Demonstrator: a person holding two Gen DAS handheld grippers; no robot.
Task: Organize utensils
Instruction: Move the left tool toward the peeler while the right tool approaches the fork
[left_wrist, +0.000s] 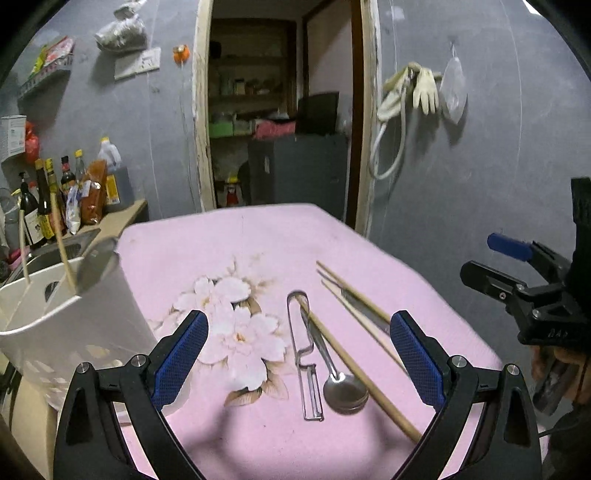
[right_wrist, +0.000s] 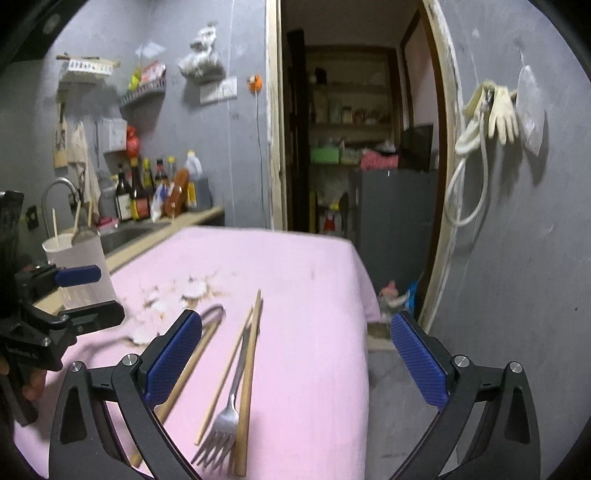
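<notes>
Left gripper (left_wrist: 299, 354): I am holding it wide and empty over peeler (left_wrist: 308, 365), spoon (left_wrist: 341, 387), chopstick (left_wrist: 364, 376) mid-table; right gripper (right_wrist: 295, 356): likewise gaping above fork (right_wrist: 225, 417) near the right edge; holder (left_wrist: 55, 310) waiting at the left edge, already taking chopsticks

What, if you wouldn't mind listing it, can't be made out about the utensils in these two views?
- Fork: in the left wrist view only a sliver of its handle shows, between chopsticks.
- Spoon and peeler: largely hidden in the right wrist view, behind that gripper's finger.
- White utensil holder: its contents are hidden by its wall; only stick tops show.
</notes>
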